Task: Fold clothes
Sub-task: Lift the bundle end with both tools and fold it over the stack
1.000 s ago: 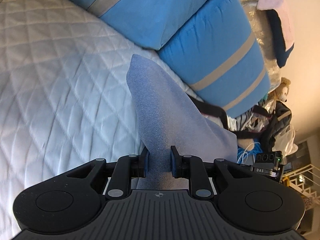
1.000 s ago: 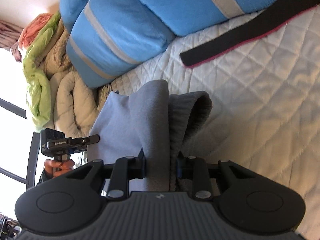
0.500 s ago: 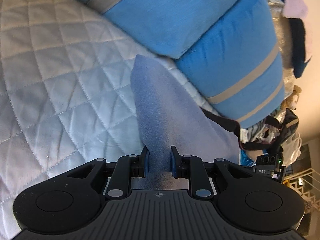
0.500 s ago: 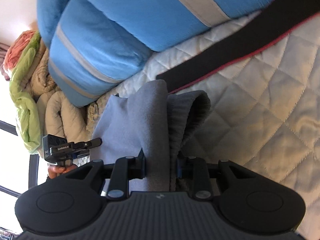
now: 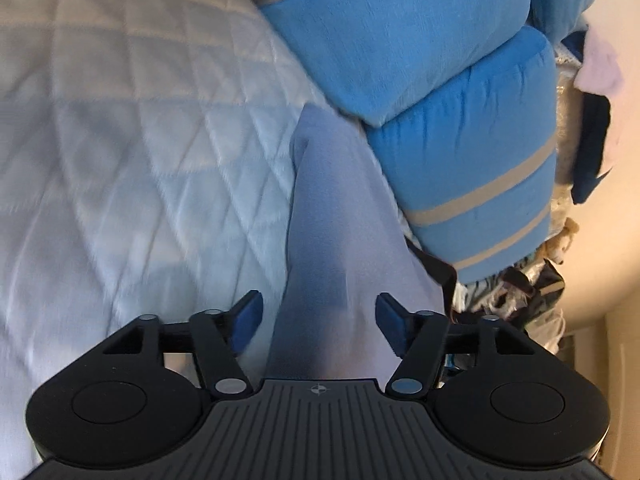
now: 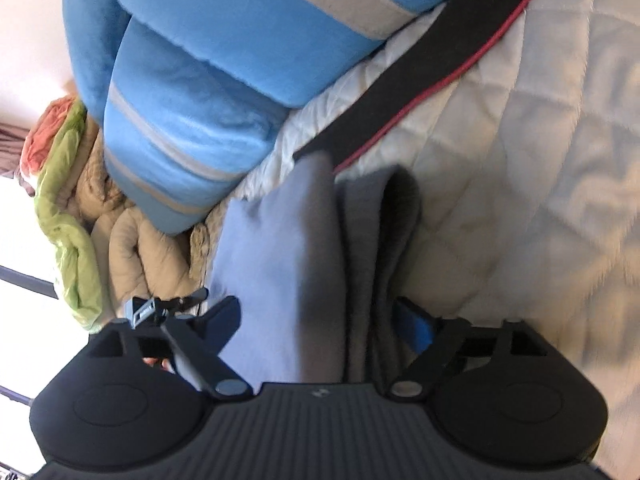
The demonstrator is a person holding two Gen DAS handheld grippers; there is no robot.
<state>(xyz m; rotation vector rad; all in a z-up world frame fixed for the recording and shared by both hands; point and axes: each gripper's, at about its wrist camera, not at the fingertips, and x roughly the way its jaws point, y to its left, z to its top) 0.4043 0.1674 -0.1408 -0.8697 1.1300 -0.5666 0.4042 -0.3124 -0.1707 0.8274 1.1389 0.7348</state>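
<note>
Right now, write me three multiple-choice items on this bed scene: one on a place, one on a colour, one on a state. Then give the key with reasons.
1. Where does the grey garment lie?
A. on the white quilt
B. on a chair
C. on the floor

2. What colour is the edging on the black strap?
A. yellow
B. red
C. green

3. How do the jaws of the left gripper and right gripper stand?
A. clamped on the fabric
B. hidden from view
C. apart from the fabric

Key: 1 A, quilted bedcover shows around it beside the blue cushions. 2 B, a red line runs along the strap. 3 C, both are opening, gaps showing beside the cloth between them.
</note>
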